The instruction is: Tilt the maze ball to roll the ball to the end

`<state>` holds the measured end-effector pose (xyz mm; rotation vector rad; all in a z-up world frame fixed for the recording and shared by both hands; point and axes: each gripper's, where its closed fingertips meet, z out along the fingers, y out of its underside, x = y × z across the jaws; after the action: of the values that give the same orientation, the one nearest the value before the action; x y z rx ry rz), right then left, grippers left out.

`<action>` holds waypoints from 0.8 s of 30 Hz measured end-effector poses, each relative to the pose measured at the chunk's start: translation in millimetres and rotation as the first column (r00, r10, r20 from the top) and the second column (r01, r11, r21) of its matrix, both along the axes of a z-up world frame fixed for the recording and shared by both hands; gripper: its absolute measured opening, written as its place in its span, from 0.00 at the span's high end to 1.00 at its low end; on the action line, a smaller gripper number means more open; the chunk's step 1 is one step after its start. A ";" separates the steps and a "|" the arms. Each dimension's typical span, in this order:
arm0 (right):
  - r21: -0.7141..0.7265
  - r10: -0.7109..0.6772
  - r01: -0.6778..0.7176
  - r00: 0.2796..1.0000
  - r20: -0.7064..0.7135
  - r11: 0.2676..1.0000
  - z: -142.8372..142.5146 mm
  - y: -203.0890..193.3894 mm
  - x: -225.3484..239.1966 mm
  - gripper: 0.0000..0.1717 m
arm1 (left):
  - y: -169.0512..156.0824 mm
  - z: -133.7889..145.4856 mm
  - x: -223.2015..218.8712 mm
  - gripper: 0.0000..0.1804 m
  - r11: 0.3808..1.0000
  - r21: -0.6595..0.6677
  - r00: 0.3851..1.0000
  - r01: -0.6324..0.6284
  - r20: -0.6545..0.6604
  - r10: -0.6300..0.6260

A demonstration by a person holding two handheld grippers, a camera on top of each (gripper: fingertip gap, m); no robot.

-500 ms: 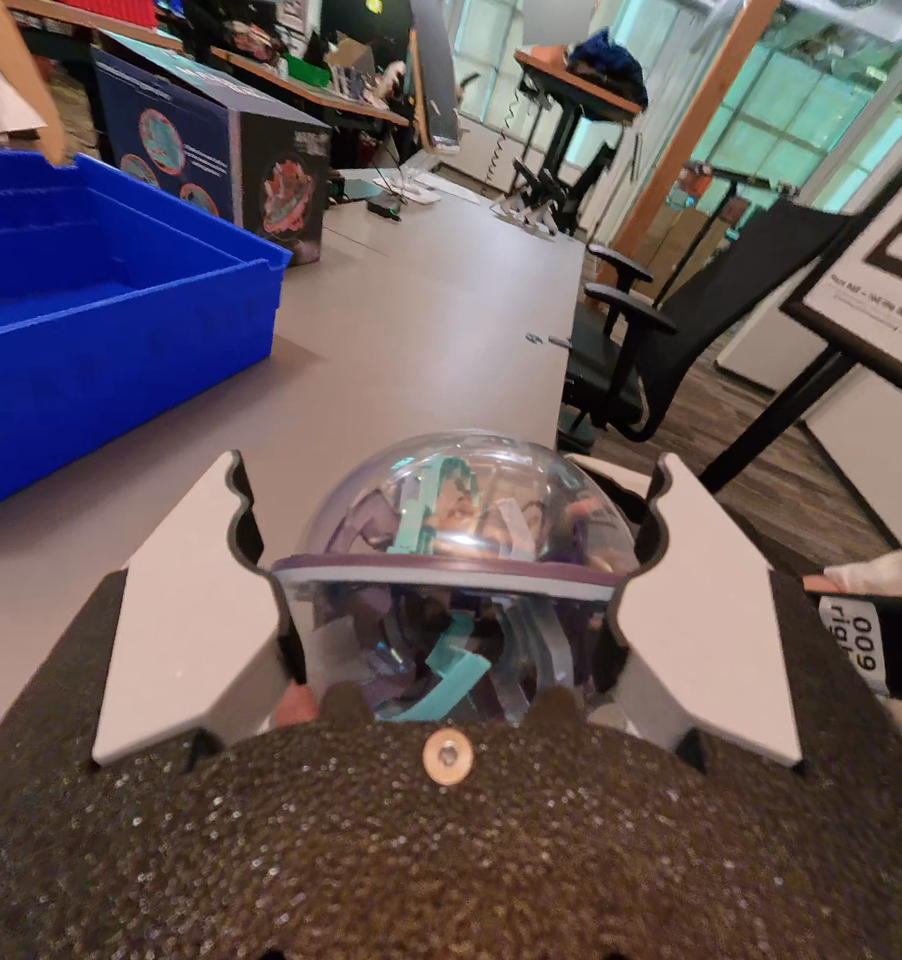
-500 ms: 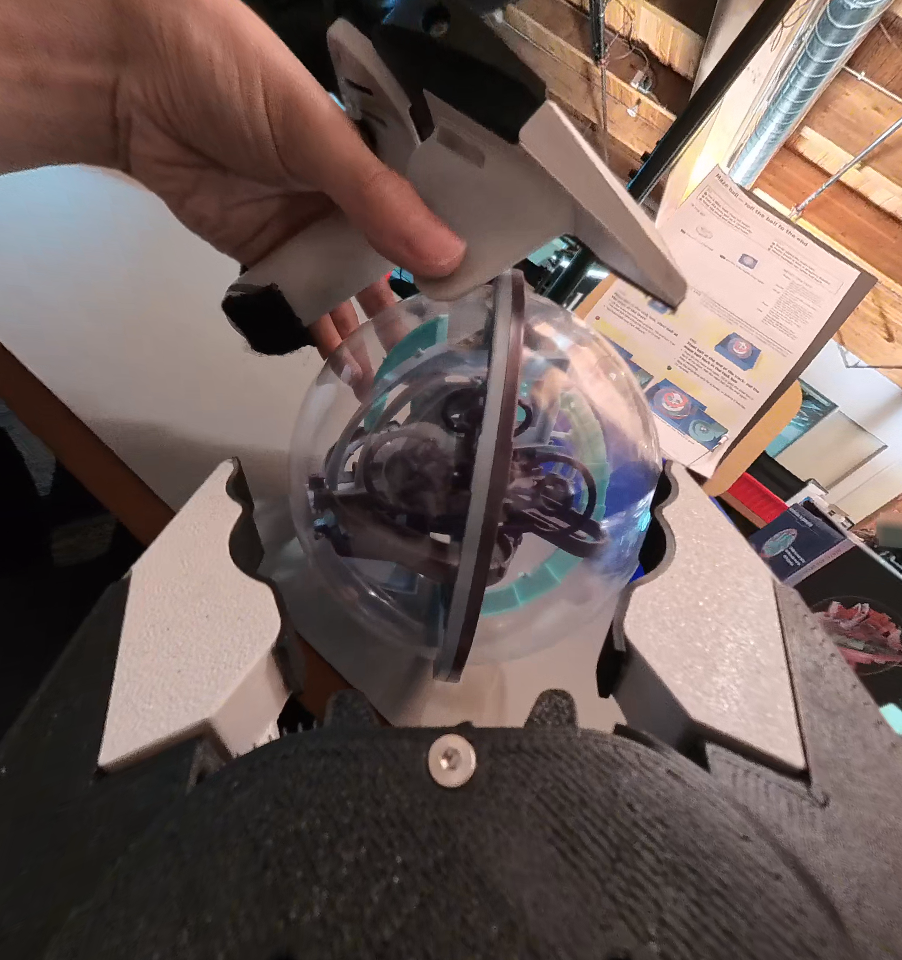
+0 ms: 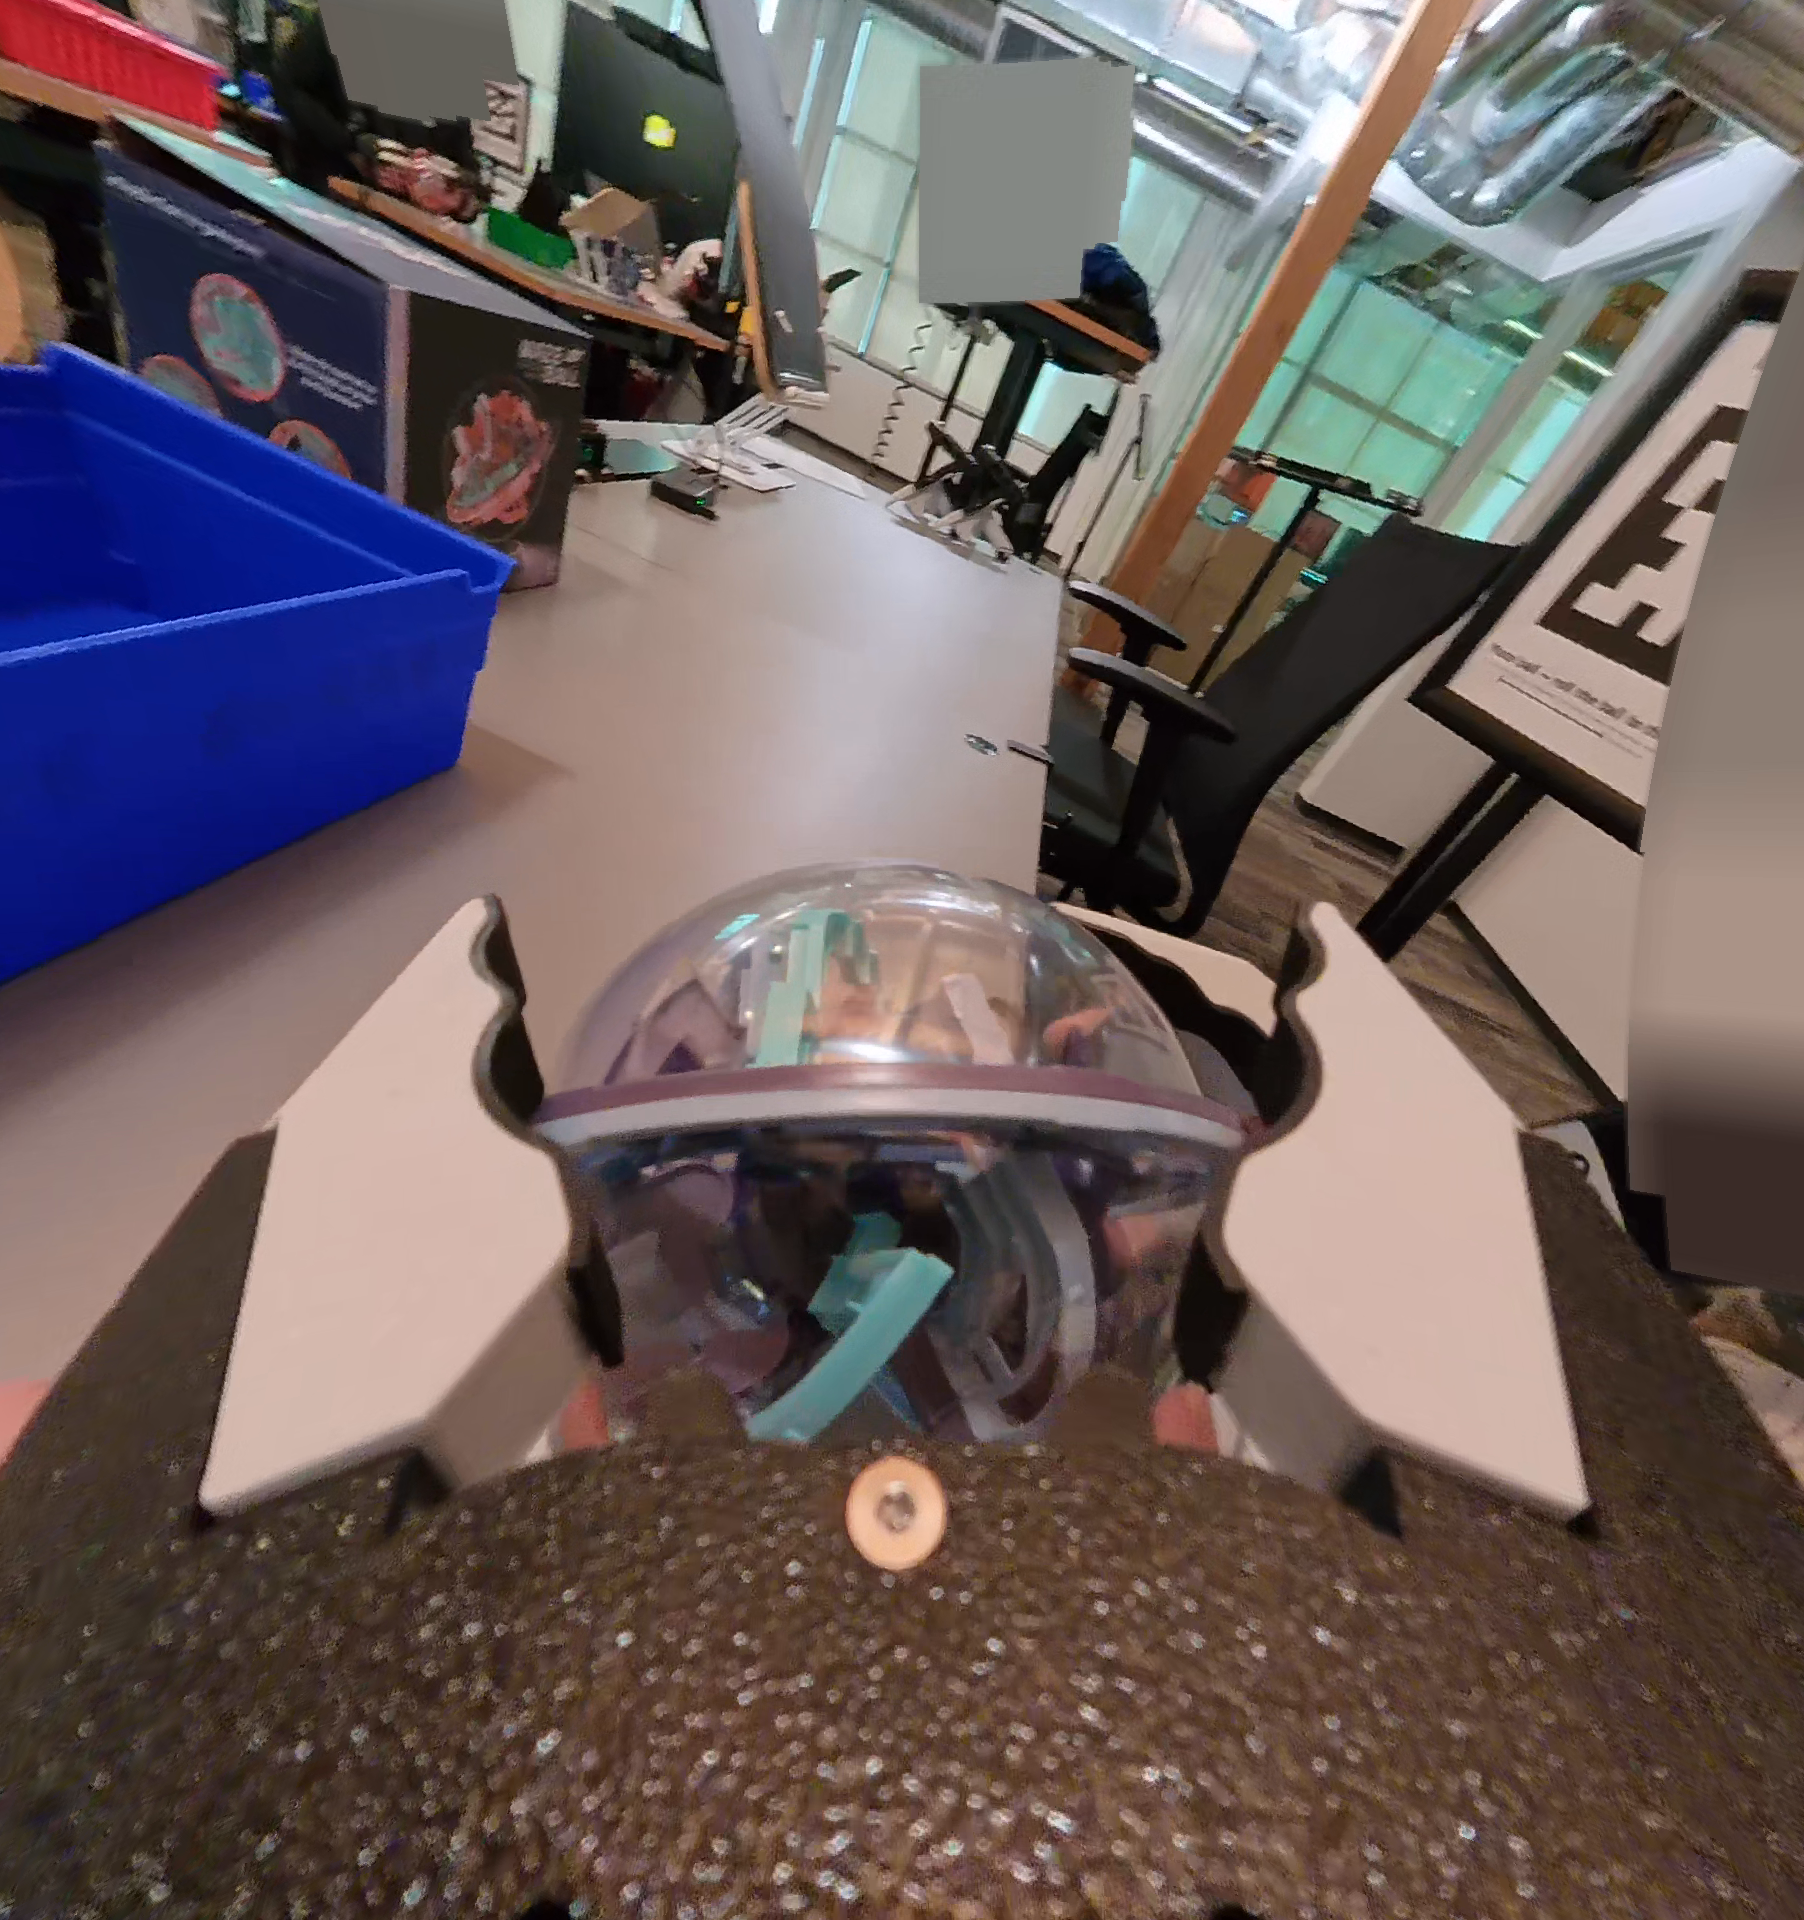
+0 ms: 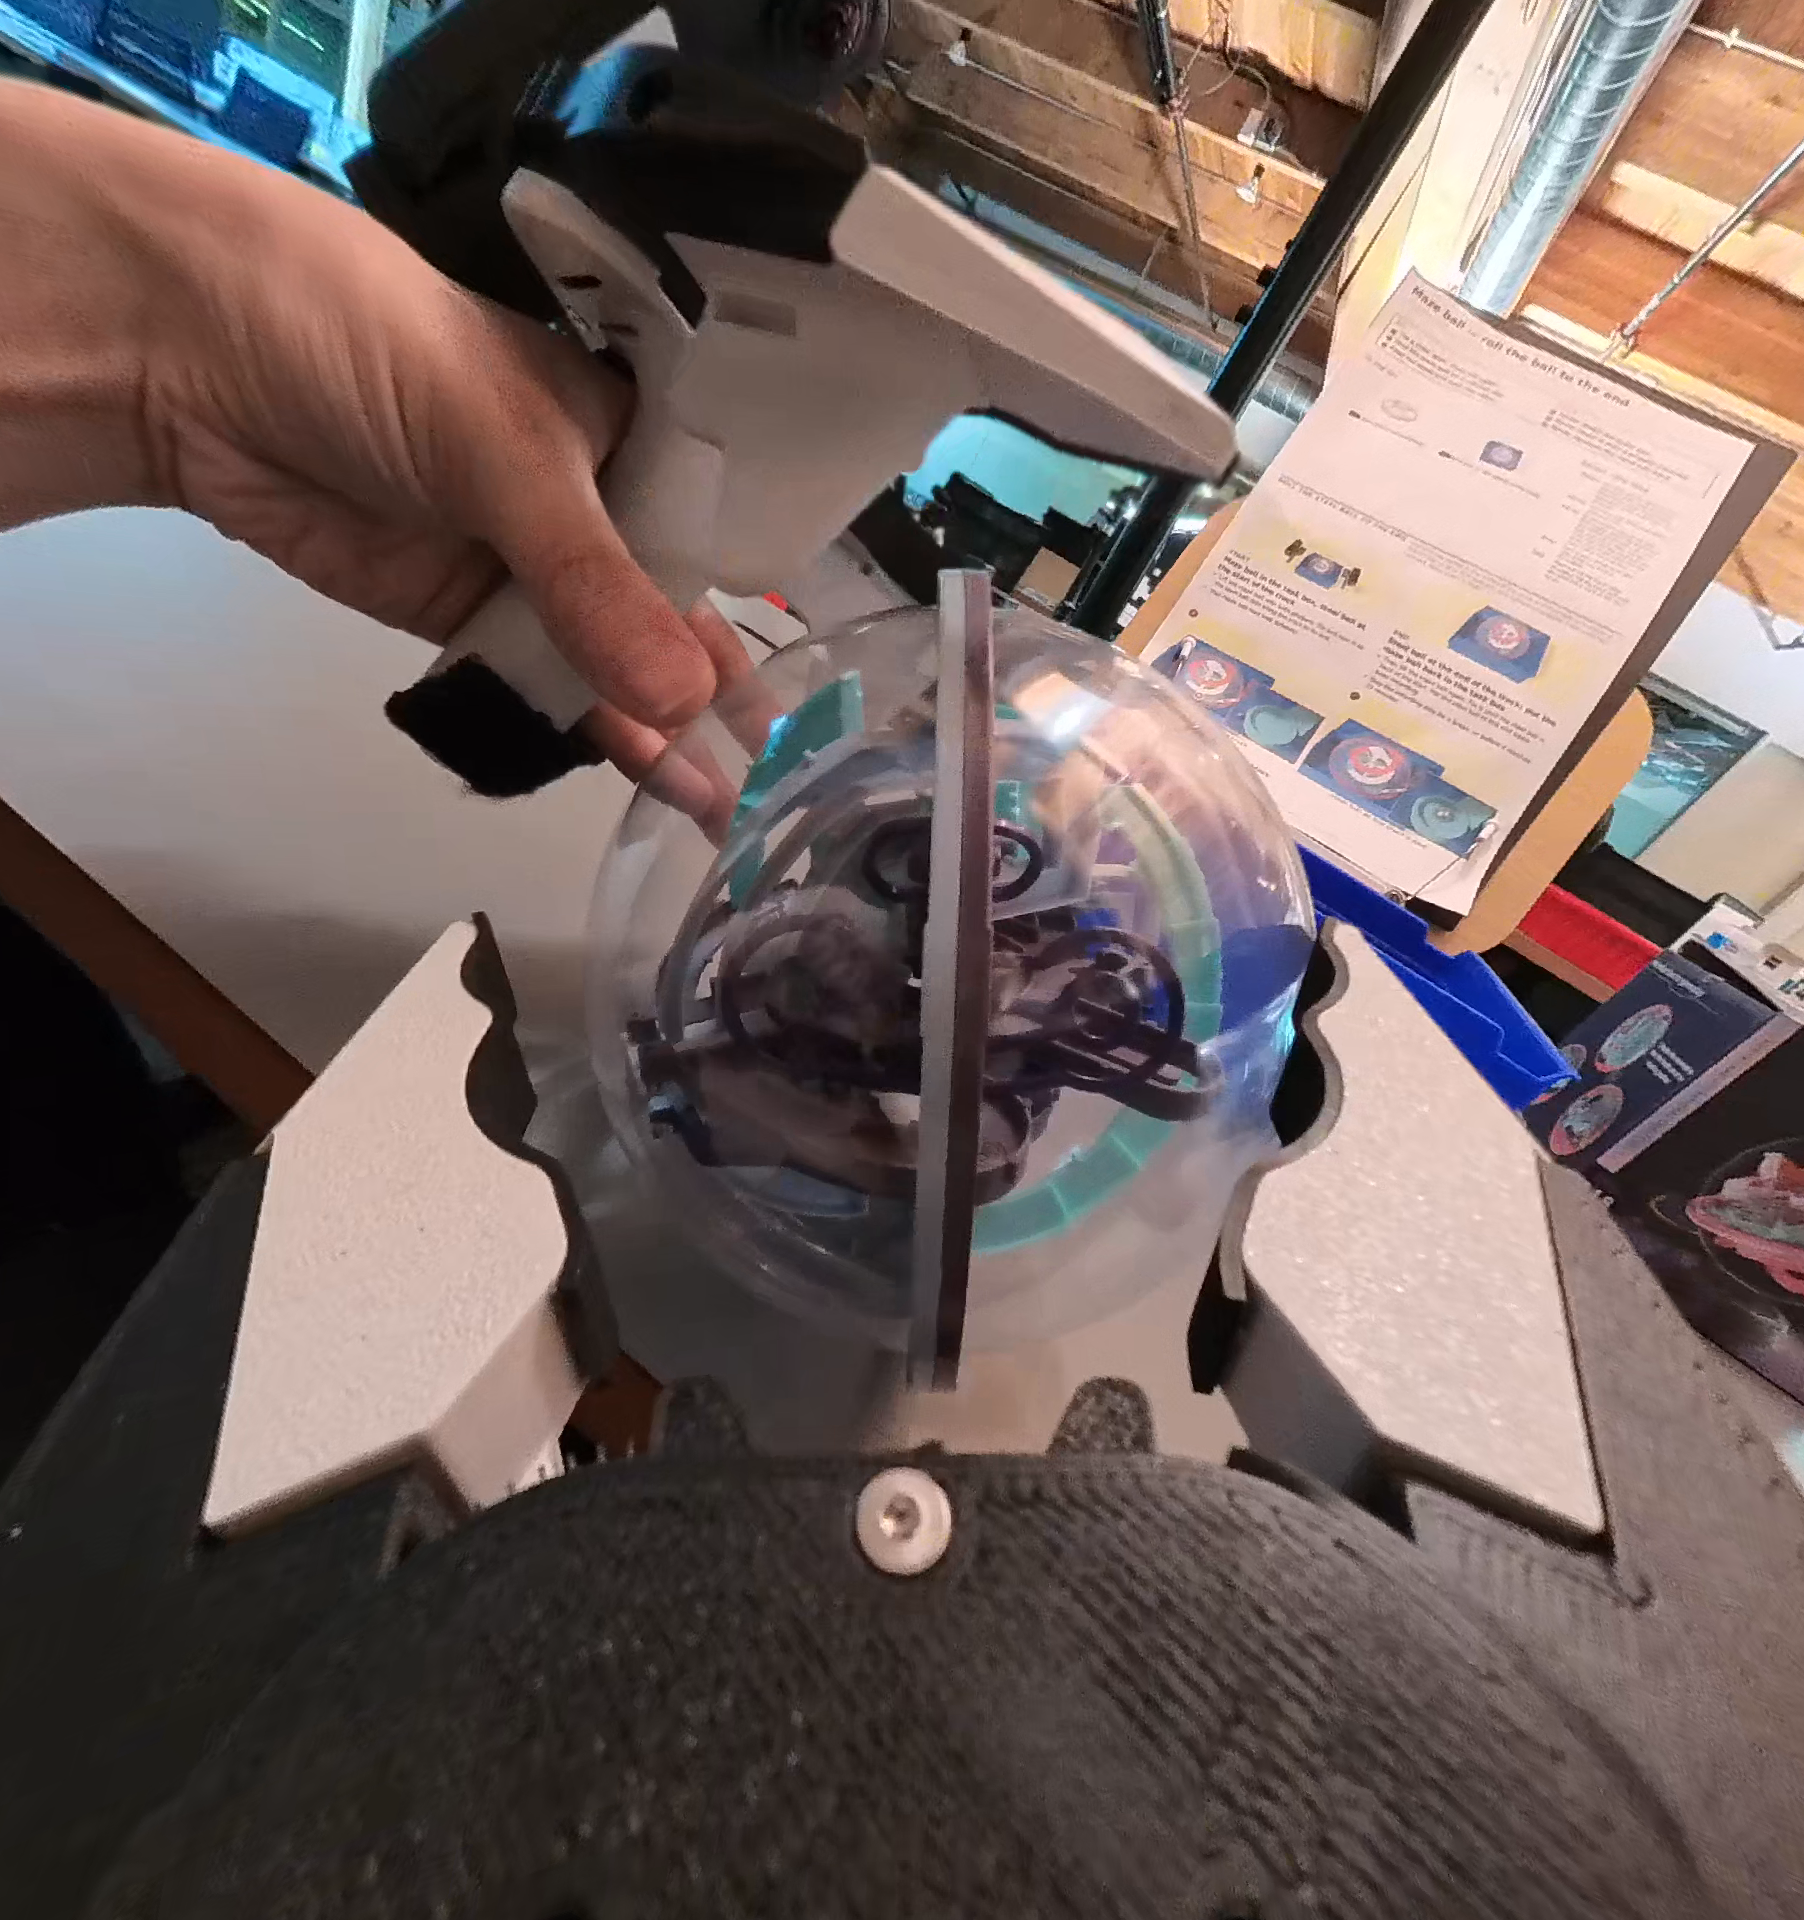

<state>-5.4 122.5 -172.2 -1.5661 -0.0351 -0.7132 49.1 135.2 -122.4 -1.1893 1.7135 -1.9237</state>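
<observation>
Jaws of both our grippers, left [image 3: 893, 1039] and right [image 4: 903, 1039], clamp the clear maze ball [image 4: 939, 997] above the surface [image 3: 669, 727]; the little ball inside stays unseen, so progress is unclear.

A clear plastic maze ball [image 4: 939, 997] was held up off the table [image 3: 732, 727], clasped at its sides between pairs of pale fingers [image 4: 399, 1195]. A dark band [image 4: 955, 987] circled its middle, running upright in the right wrist view and level in the left wrist view. Inside twisted teal, grey and dark purple tracks [image 3: 856, 1320].
</observation>
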 end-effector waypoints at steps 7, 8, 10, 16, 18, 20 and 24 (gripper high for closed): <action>0.005 -0.006 0.006 1.000 -0.024 1.000 0.0 -1.7 3.8 0.15 | 4.6 2.5 8.3 0.16 0.996 0.045 0.996 -0.071 0.057 0.068; 0.008 -0.006 0.006 1.000 -0.031 1.000 0.0 -2.1 4.5 0.15 | 4.8 6.6 8.4 0.13 0.997 0.029 0.994 -0.075 0.078 0.073; 0.013 0.001 -0.001 0.999 -0.042 1.000 -0.7 -1.7 4.1 0.15 | 3.4 10.2 8.7 0.13 0.997 0.017 0.991 -0.078 0.113 0.076; 0.004 0.009 -0.009 1.000 -0.018 1.000 -1.3 0.4 1.7 0.15 | 4.9 11.9 14.0 0.13 0.992 -0.010 0.986 -0.129 0.108 0.129; -0.001 0.015 -0.015 1.000 -0.008 1.000 -0.7 2.2 -0.7 0.15 | 2.6 10.9 13.7 0.13 0.992 0.000 0.986 -0.127 0.109 0.126; -0.011 0.017 -0.017 1.000 0.010 1.000 -1.4 4.0 -3.1 0.15 | 1.7 6.3 15.3 0.13 0.989 0.039 0.985 -0.146 0.103 0.141; -0.011 0.034 -0.034 0.999 0.002 0.999 -1.4 3.5 -2.6 0.15 | -3.9 9.4 12.6 0.13 0.991 0.043 0.987 -0.125 0.107 0.120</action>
<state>-7.9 125.9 -173.6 -1.5721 -0.0666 -0.6891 61.7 131.3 -113.0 -1.1276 1.5874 -1.8265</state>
